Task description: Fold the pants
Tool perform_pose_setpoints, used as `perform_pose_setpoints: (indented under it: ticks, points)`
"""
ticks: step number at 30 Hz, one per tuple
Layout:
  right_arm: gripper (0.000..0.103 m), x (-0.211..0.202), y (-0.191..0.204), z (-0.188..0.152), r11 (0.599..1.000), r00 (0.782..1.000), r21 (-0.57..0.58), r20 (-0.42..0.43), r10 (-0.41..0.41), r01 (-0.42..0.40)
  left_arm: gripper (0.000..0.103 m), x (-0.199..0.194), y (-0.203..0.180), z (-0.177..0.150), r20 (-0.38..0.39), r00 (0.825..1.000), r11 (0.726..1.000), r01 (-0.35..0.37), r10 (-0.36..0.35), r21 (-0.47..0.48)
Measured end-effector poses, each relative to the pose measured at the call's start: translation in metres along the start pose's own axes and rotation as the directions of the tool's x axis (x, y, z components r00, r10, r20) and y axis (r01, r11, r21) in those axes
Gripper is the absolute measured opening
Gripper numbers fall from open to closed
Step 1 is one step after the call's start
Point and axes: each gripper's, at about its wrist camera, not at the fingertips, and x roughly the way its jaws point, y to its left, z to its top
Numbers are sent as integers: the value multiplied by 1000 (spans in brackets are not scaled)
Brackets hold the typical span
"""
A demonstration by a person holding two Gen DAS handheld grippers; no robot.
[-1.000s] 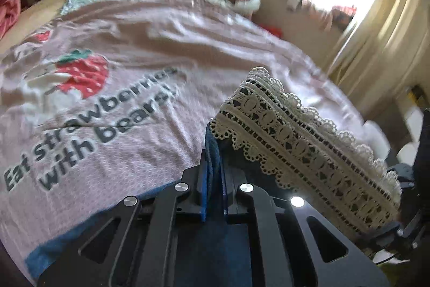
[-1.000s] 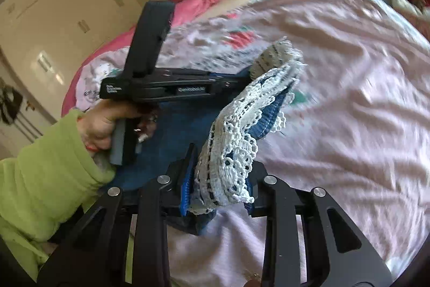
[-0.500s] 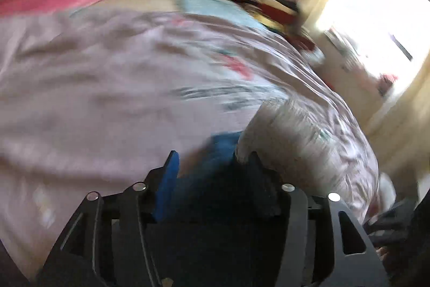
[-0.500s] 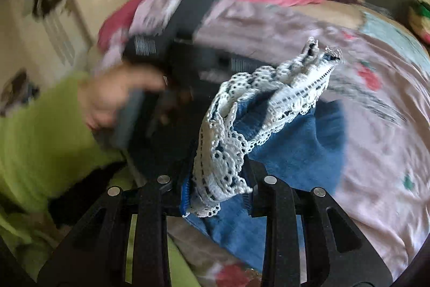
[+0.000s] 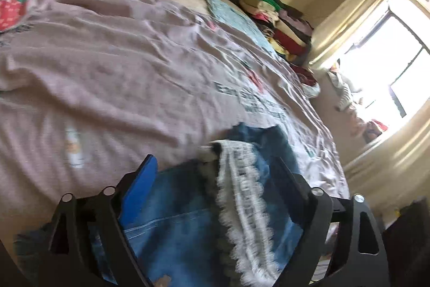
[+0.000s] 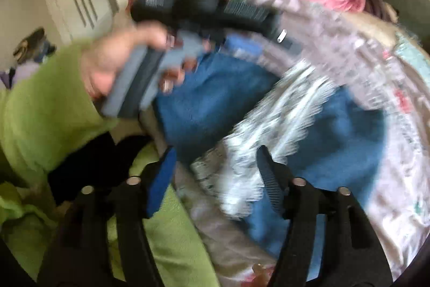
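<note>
the main risk, as i judge it, is the fold coming undone: both grippers are letting go at once, and if a finger drags through the loose lace while it pulls away, the top layer could be tugged askew or flipped back open. the left gripper (image 5: 215, 171) has its jaws spread wide and opening, with the pants (image 5: 177, 227) lying slack between them and neither pad pressing the cloth. the right gripper (image 6: 215, 160) is likewise opening, the lace trim (image 6: 271, 120) sitting between its fingers but not clamped. a second hazard is the closeness of the two tools: in the right wrist view the left hand (image 6: 115, 63), in a green sleeve (image 6: 45, 114), holds its tool just above the far edge of the pants, so a hasty retreat could knock the two together or catch the fabric. the pants lie on the pink printed bedspread (image 5: 113, 66), near its lower edge close to the person, well apart from the stack of folded clothes (image 5: 282, 20) at the far side of the pants. they are blue denim with a broad band of white crochet lace, bunched into a thick, uneven bundle rather than a flat one; motion blur hides the finer creases, so how neat the fold is i cannot tell.
</note>
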Motion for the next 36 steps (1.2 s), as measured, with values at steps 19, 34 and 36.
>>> perform_pose_setpoints:
  ticks: [19,34,36]
  points:
    - [10,62,-189,-2,869,988,470,-67,-140,155,16,16,-13,1,63,986,988,-150,151,-27]
    - [63,-2,-140,-17,922,975,329,21,-222,203,61,-19,-29,-28,93,962,963,-264,258,50]
    - [64,-12,-125,-24,934,978,302,33,-208,189,61,-31,-38,-37,102,962,963,-261,254,64]
